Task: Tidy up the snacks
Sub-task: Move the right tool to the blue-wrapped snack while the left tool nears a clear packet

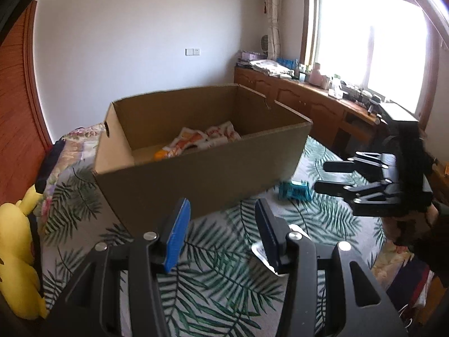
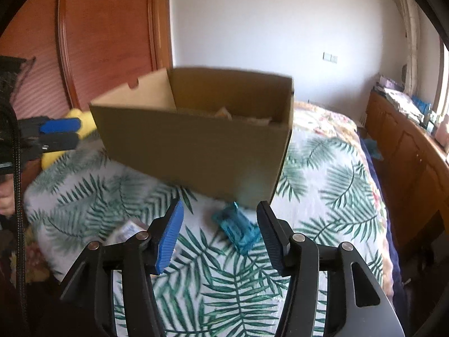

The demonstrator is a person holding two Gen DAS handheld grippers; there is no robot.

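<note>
Both grippers, left gripper (image 1: 221, 233) and right gripper (image 2: 217, 236), gape empty; my right one nears teal packet (image 2: 237, 229) by cardboard box (image 2: 196, 151); crinkly wrapper may slip.

- An open brown cardboard box (image 1: 196, 174) is seen at frame centre, orange-and-white snack packets (image 1: 202, 137) inside.
- A teal wrapped snack (image 2: 237, 229) is seen just below it.

- Open brown cardboard box (image 1: 202, 165) on leaf-print bedspread (image 1: 219, 266), mid-bed.
- Orange-and-white snack packets (image 1: 202, 140) inside box, on its floor.
- Teal crinkly snack packet (image 2: 237, 229) on bedspread just before box's near right corner.
- White wrapped packet (image 1: 262, 252) on bedspread, nearer than box, left of teal one in right wrist view.
- Yellow plush toy (image 1: 16, 252) left of box, by wooden headboard (image 2: 112, 33).
- Long wooden cabinet (image 1: 308, 98) w/ clutter on top, right of bed, under window (image 1: 373, 36).
</note>
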